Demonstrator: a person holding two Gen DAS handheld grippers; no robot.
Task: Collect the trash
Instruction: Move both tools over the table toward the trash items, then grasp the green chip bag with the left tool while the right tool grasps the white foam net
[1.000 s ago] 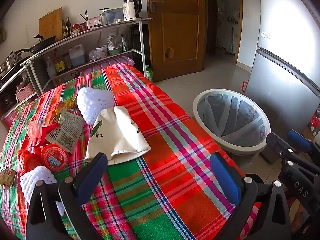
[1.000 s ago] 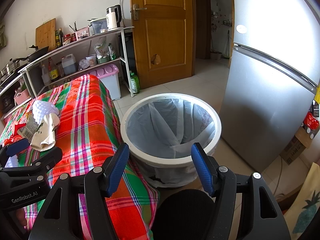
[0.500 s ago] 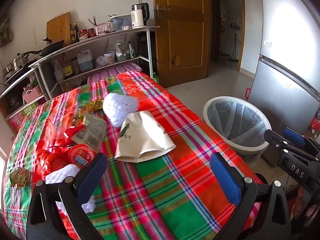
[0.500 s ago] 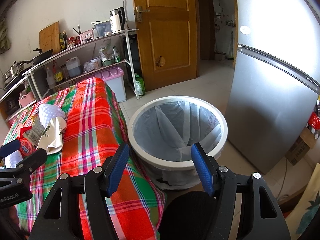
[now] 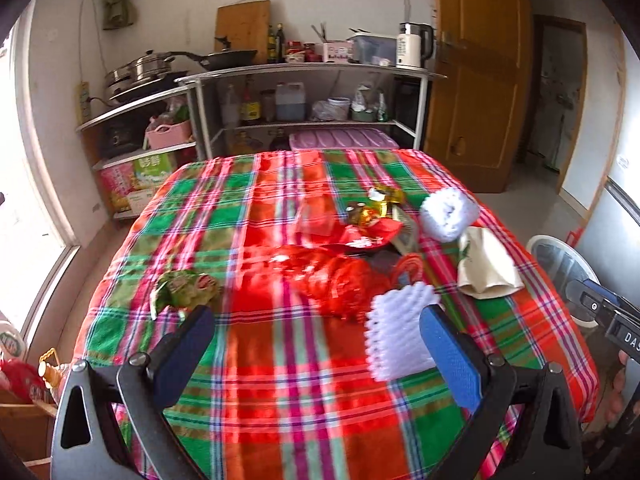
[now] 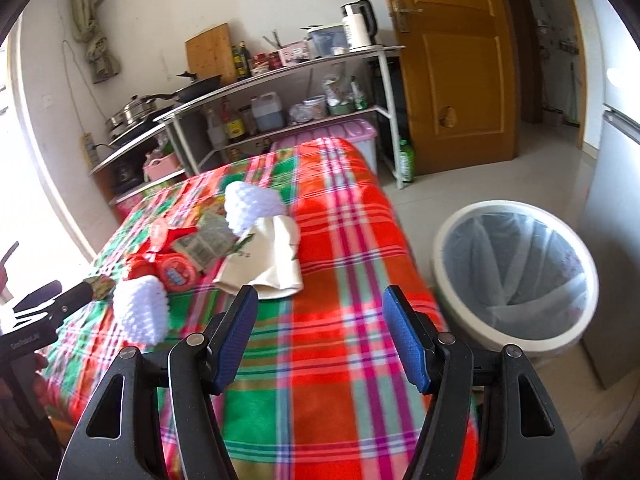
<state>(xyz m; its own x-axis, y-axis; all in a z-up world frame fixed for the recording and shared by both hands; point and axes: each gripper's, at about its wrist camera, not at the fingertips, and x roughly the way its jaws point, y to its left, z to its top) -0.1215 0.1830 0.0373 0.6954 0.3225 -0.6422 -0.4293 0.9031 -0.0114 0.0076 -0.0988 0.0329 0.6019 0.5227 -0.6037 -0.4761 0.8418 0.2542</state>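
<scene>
Hovering spread and empty, left gripper [image 5: 316, 344] is nearer the white foam net [image 5: 400, 332], just beside its right finger; right gripper [image 6: 320, 336] likewise spread.

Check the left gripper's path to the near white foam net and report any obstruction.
Nothing visible blocks it. The left gripper is open, and the white foam net lies just ahead on the plaid cloth, close to its right finger.

Crumpled red wrappers [image 5: 340, 280], two white foam fruit nets [image 5: 400, 336], a cream paper bag [image 5: 486, 268] and a green packet [image 5: 184, 288] are strewn over the plaid-covered table [image 5: 320, 392]; a lined white bin [image 6: 516, 276] is set beside it
</scene>
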